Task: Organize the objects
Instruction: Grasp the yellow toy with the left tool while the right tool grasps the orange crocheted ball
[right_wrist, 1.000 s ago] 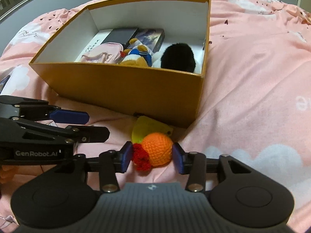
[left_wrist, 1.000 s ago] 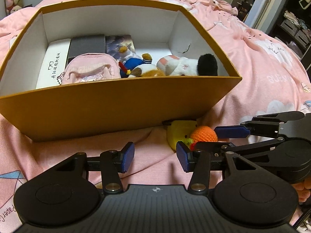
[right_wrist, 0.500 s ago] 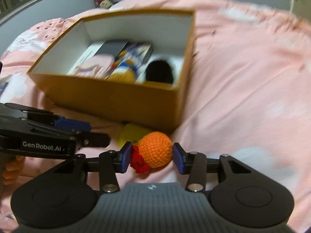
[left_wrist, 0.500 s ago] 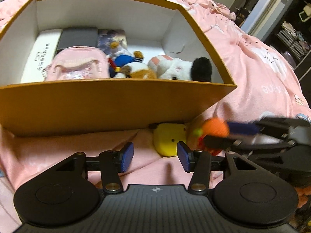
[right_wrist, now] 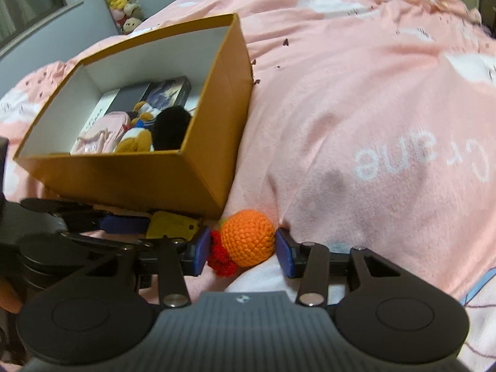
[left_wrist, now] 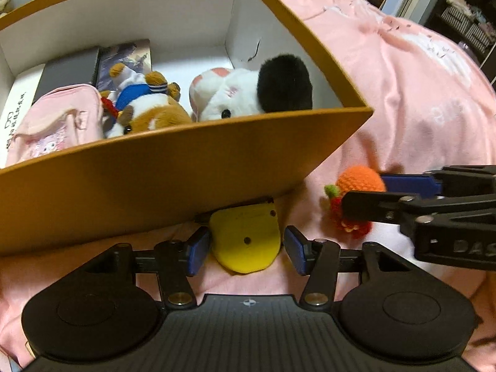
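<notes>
We see the orange cardboard box (left_wrist: 173, 167) on the pink bedspread (right_wrist: 356, 124), holding a pink pouch (left_wrist: 55, 124), a brown-and-white plush (left_wrist: 148, 105) and a white plush with a black ear (left_wrist: 248, 93). The box's near wall overhangs the yellow toy (left_wrist: 246, 241). Our left gripper (left_wrist: 245, 249) is spread wide, a finger on either side of the yellow toy. Our right gripper (right_wrist: 241, 249) pinches the orange crochet ball (right_wrist: 249, 237) just off the box's near right corner; open bedspread lies beyond.

Obstacle: orange box (right_wrist: 173, 179) wall, frame left and centre. Box right rear corner unfilled. Open pink bed (right_wrist: 356, 99) across frame right.
</notes>
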Demonstrator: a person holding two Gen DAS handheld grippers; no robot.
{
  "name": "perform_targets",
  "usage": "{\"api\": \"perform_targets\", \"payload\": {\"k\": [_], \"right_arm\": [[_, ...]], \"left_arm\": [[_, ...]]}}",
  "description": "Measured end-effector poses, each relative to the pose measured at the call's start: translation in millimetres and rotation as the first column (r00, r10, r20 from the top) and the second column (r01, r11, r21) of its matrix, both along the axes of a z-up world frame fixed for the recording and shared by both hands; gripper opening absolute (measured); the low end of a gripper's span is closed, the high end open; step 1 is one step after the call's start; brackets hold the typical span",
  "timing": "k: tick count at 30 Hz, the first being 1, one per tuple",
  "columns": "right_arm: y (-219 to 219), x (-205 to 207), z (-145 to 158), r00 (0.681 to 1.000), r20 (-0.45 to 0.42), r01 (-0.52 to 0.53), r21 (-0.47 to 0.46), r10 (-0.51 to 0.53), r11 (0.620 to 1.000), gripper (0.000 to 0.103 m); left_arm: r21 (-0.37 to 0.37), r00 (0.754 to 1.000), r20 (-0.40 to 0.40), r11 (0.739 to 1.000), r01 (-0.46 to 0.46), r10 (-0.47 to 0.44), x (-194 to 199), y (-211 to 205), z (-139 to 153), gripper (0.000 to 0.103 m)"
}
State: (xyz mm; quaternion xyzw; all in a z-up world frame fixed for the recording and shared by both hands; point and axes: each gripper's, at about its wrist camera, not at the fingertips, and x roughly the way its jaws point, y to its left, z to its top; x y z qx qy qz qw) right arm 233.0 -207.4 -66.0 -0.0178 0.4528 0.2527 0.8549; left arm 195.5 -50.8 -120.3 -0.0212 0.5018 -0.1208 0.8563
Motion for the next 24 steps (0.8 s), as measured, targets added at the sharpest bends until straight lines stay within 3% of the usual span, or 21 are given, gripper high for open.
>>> {"api": "perform_targets", "payload": {"k": [5, 14, 24], "right_arm": [[0, 0, -3, 1.000, -0.001, 0.001, 0.011, -0.001, 1.000, 0.047], [6, -7, -2, 0.999, 0.038, -0.024, -0.026, 0.025, 0.999, 0.048], [21, -26, 11, 0.993, 0.096, -0.063, -0.066, 0.069, 0.996, 0.047]], "left_arm": [[0.030, 1.000, -0.003, 1.000, -0.001, 0.001, 6, -6, -9, 0.066], [0.018, 1.000, 0.009, 1.000, -0.010, 0.010, -2, 3, -6, 0.063], [-0.046, 0.998, 0.045, 0.998, -0.041, 0.043, -33, 32, 18, 0.061]]}}
